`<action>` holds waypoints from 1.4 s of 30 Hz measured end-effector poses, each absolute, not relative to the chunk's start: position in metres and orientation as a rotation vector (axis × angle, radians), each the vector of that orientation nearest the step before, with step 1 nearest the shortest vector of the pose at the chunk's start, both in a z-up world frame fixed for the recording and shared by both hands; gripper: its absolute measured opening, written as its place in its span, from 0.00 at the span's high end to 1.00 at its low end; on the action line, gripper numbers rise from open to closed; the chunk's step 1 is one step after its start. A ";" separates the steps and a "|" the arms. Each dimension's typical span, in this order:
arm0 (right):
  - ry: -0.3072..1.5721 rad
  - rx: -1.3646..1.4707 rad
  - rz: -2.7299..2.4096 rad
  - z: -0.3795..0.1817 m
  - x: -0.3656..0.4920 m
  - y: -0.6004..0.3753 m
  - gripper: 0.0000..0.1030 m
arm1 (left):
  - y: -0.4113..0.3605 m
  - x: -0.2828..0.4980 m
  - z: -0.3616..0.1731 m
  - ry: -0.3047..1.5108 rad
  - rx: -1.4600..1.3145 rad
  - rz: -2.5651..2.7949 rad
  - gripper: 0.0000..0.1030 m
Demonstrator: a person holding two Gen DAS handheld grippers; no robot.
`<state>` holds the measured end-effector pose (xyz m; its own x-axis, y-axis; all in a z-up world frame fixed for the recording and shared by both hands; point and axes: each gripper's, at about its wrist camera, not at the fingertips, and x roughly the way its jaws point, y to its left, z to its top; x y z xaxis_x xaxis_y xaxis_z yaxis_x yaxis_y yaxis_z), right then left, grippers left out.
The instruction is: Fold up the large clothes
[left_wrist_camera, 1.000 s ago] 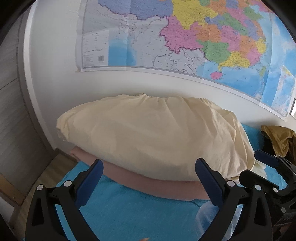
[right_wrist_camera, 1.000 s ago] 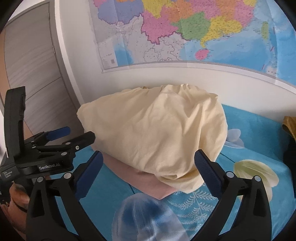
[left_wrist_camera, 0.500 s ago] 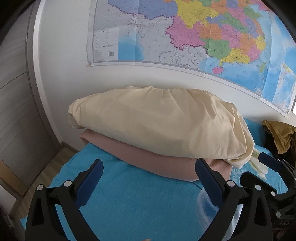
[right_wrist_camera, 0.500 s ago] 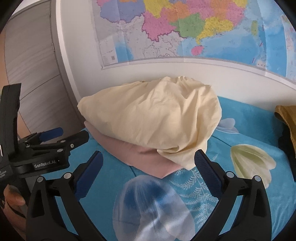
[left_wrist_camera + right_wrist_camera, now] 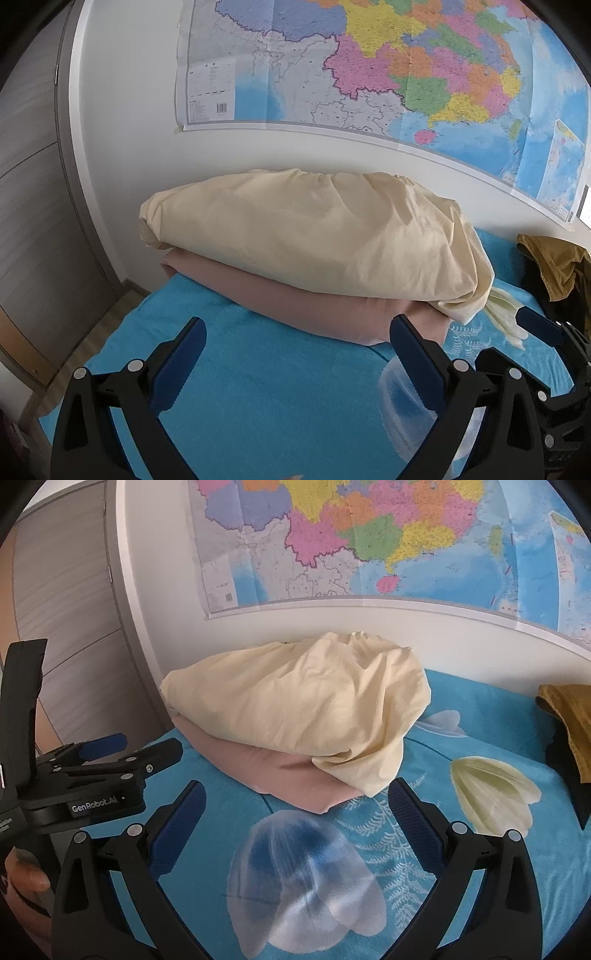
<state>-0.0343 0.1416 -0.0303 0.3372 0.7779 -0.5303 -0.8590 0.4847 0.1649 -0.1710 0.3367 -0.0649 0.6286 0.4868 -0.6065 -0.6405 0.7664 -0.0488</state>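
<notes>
A mustard-yellow garment (image 5: pixel 554 258) lies crumpled at the far right of the bed, also in the right wrist view (image 5: pixel 569 716), beside a dark garment (image 5: pixel 569 775). My left gripper (image 5: pixel 295 347) is open and empty above the blue sheet (image 5: pixel 277 387), well short of the pillows. My right gripper (image 5: pixel 295 812) is open and empty over the flower print. The left gripper also shows side-on at the left of the right wrist view (image 5: pixel 110 753).
A cream pillow (image 5: pixel 314 236) lies on a pink pillow (image 5: pixel 314 306) against the white wall. A large map (image 5: pixel 369 66) hangs above. A grey wardrobe (image 5: pixel 29 184) and wooden floor (image 5: pixel 92 332) are at the left of the bed.
Both grippers have pulled back and up from the pillows, so more blue sheet shows in front of them. Both stay open and empty.
</notes>
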 end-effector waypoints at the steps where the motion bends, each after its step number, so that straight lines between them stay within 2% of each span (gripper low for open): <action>1: 0.600 -0.155 1.073 -0.031 -0.036 0.140 0.05 | 0.336 -0.171 -0.065 0.609 -0.274 0.655 0.06; 42: 0.612 -0.145 1.067 -0.033 -0.038 0.130 0.05 | 0.327 -0.173 -0.069 0.610 -0.301 0.670 0.06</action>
